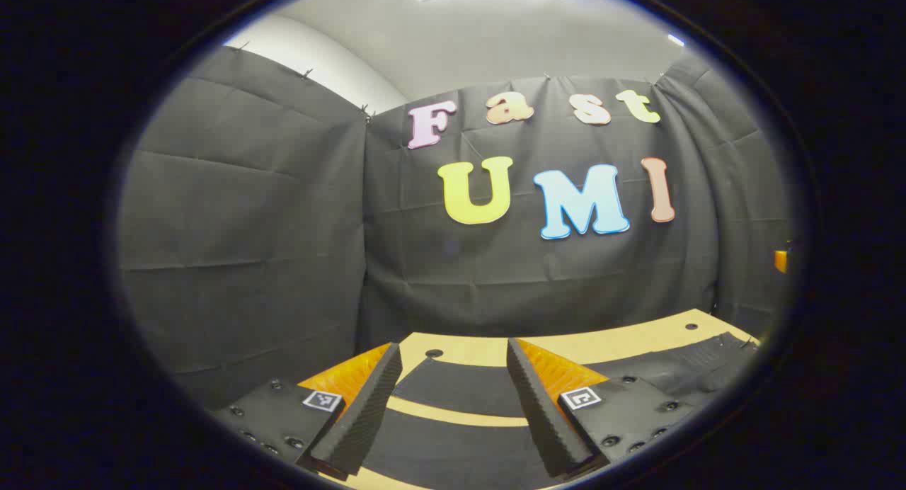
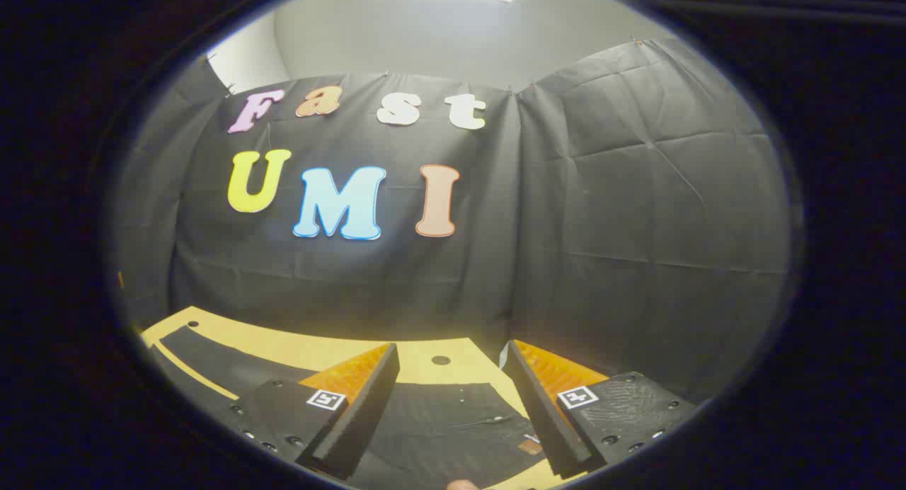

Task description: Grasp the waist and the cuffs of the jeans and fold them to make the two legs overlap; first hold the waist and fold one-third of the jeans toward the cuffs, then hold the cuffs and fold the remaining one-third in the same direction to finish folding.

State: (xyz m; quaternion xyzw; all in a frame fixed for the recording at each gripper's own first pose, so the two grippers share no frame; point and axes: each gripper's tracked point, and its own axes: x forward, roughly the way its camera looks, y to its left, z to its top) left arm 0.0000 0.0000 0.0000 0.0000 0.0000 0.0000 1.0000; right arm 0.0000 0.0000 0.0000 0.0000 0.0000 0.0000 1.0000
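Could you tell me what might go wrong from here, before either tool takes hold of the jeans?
1. Both the left tool and the right tool hang open above the black jeans; a shallow pinch may catch only one layer.
2. In the left gripper view the two legs lie apart with a strip of wooden table between them, so they may overlap unevenly.
3. In the right gripper view the waist lies near the table edge, so cloth might slip off.

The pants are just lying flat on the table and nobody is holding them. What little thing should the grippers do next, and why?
Probably lower both toward the cloth. The left gripper and the right gripper are open and hold nothing, and the dark jeans lie flat on the yellow wooden table, the two legs side by side, not yet overlapped. The right one seems to be over the waist end.
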